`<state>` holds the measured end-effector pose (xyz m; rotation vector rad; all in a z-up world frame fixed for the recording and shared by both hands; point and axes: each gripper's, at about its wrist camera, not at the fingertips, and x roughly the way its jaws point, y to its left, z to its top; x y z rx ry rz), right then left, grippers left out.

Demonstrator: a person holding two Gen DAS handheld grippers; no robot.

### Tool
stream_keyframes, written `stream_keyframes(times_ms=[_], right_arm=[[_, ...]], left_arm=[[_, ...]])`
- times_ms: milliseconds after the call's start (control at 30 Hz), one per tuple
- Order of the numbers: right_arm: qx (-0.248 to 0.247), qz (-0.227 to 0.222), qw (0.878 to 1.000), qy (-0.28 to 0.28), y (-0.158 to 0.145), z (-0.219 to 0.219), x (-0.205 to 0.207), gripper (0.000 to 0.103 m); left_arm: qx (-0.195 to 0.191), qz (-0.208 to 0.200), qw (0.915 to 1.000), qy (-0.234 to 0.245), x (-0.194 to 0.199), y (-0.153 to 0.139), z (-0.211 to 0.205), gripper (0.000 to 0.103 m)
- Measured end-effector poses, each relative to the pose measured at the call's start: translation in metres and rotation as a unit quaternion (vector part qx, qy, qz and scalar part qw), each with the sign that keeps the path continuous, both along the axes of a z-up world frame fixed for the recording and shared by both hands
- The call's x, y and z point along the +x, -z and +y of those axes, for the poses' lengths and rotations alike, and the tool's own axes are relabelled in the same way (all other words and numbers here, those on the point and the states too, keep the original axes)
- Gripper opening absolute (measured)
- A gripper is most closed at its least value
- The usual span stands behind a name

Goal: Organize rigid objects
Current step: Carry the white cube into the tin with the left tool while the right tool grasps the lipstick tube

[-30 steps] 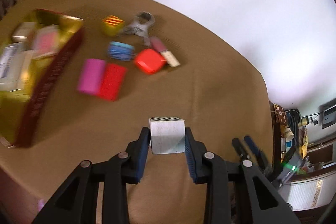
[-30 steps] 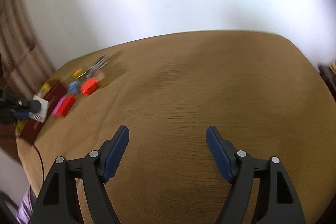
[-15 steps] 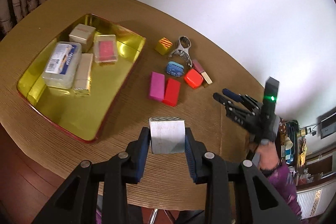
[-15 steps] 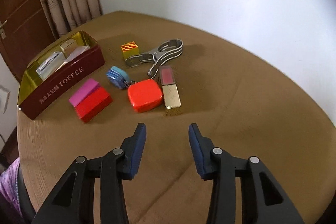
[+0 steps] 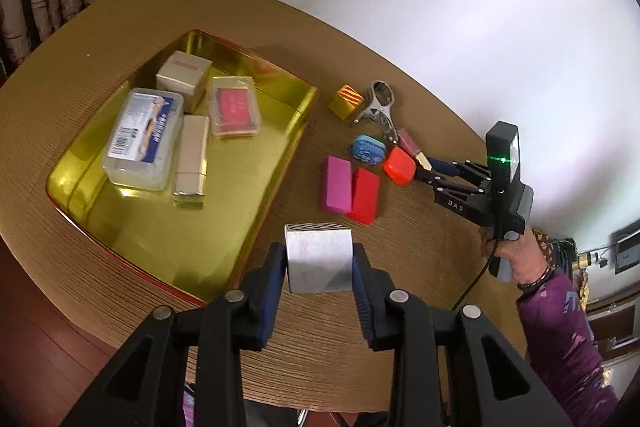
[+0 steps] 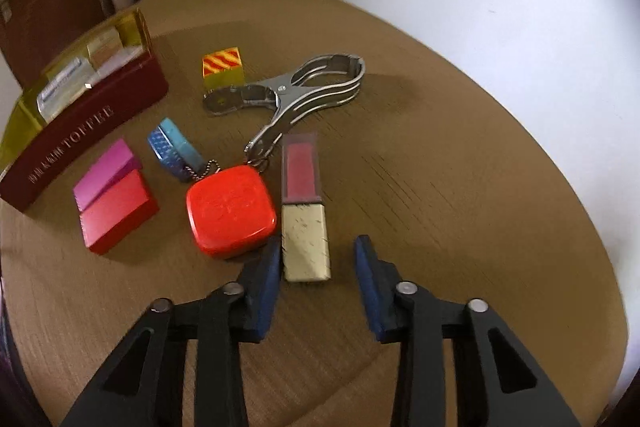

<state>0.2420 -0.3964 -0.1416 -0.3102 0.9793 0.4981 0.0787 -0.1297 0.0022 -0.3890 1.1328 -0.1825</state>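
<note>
White and marked with a chevron strip, a small block (image 5: 319, 262) sits clamped between the pads of the left gripper (image 5: 319, 269), held above the table's near edge beside the gold toffee tin (image 5: 276, 163), likely headed in. The right gripper (image 6: 316, 267) hangs parted over the gold end of the lipstick (image 6: 304, 223), its left pad just beside the red square case (image 6: 231, 211), apparently lining up a grasp. Farther out lie the pink and red blocks (image 6: 114, 195), blue keychain (image 6: 174, 151), metal clamp (image 6: 296, 95) and striped cube (image 6: 223, 67). Only the left view shows the tin's contents laid flat; only the right shows its "TOFFEE" lettering.
</note>
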Motion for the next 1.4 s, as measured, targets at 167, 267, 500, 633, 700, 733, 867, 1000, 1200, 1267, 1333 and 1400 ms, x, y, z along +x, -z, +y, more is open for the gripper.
stream_keyframes(times_ms=[167,267,500,633,700,733,867,1000,1200,1267,1333,1400], right_arm=[[-0.015,0.019,1.000,-0.016,0.000,0.011,0.013,0.018],[-0.017,0.023,1.000,0.008,-0.001,0.009,0.009,0.018],[0.098,0.060,0.986,0.119,-0.001,-0.054,-0.015,0.018],[0.162,0.068,0.970,0.168,-0.005,-0.086,-0.037,0.018],[0.185,0.072,0.963,0.183,-0.006,-0.097,-0.047,0.018],[0.195,0.072,0.960,0.186,-0.008,-0.099,-0.051,0.018],[0.221,0.069,0.954,0.193,-0.013,-0.095,-0.068,0.018],[0.240,0.060,0.951,0.184,-0.026,-0.088,-0.086,0.018],[0.270,0.046,0.952,0.135,-0.066,-0.047,-0.091,0.018],[0.279,0.042,0.954,0.104,-0.083,-0.018,-0.087,0.018],[0.284,0.039,0.954,0.081,-0.094,0.009,-0.086,0.018],[0.288,0.033,0.955,0.063,-0.103,0.032,-0.081,0.018]], left_arm=[[0.017,-0.012,0.9997,-0.010,0.001,-0.008,0.013,0.033],[0.025,-0.017,0.9995,-0.013,0.009,-0.011,0.023,0.033],[0.063,-0.016,0.9976,0.023,0.056,-0.004,0.023,0.033],[0.086,0.001,0.9952,0.046,0.088,0.017,0.016,0.033],[0.098,0.004,0.9939,0.051,0.101,0.025,0.011,0.033],[0.111,0.002,0.9926,0.051,0.108,0.028,0.009,0.033],[0.127,0.002,0.9902,0.058,0.137,0.042,0.000,0.033],[0.127,0.026,0.9896,0.063,0.161,0.062,-0.001,0.035],[0.171,-0.009,0.9842,0.044,0.151,0.044,0.008,0.037],[0.137,-0.042,0.9885,0.049,0.138,0.029,0.015,0.053],[0.090,-0.050,0.9926,0.064,0.134,0.021,0.024,0.060],[0.043,-0.055,0.9953,0.067,0.140,0.016,0.034,0.060]])
